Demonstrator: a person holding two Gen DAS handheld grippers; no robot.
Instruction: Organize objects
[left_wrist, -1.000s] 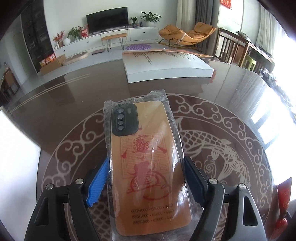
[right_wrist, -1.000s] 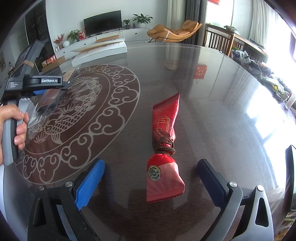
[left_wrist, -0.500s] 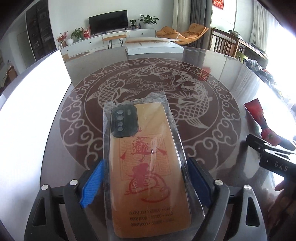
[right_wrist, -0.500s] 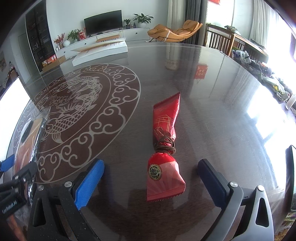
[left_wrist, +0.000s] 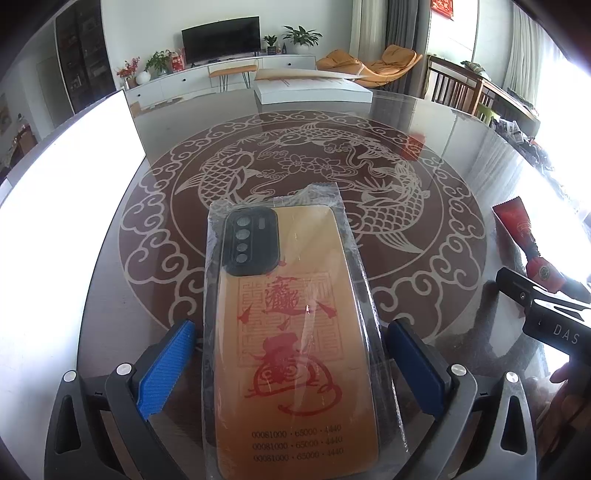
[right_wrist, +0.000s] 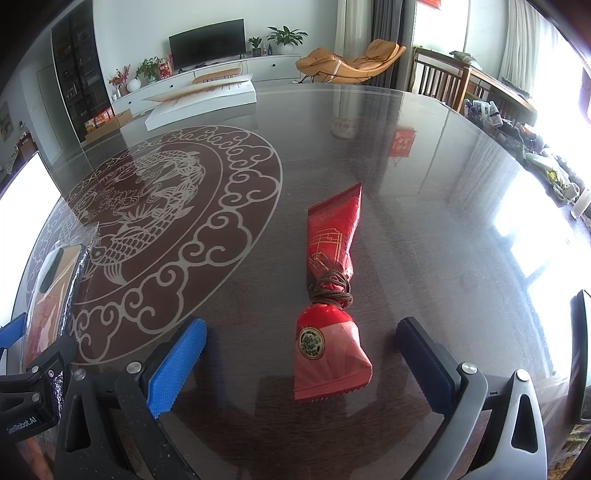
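The left gripper (left_wrist: 291, 354) has its jaws released, spread to either side of the wrapped phone case (left_wrist: 291, 332), which lies on the tabletop (left_wrist: 461, 147) between them, not squeezed. The right gripper (right_wrist: 301, 362) also stands with jaws wide apart, the red tied packet (right_wrist: 328, 295) lying between and just ahead of them.
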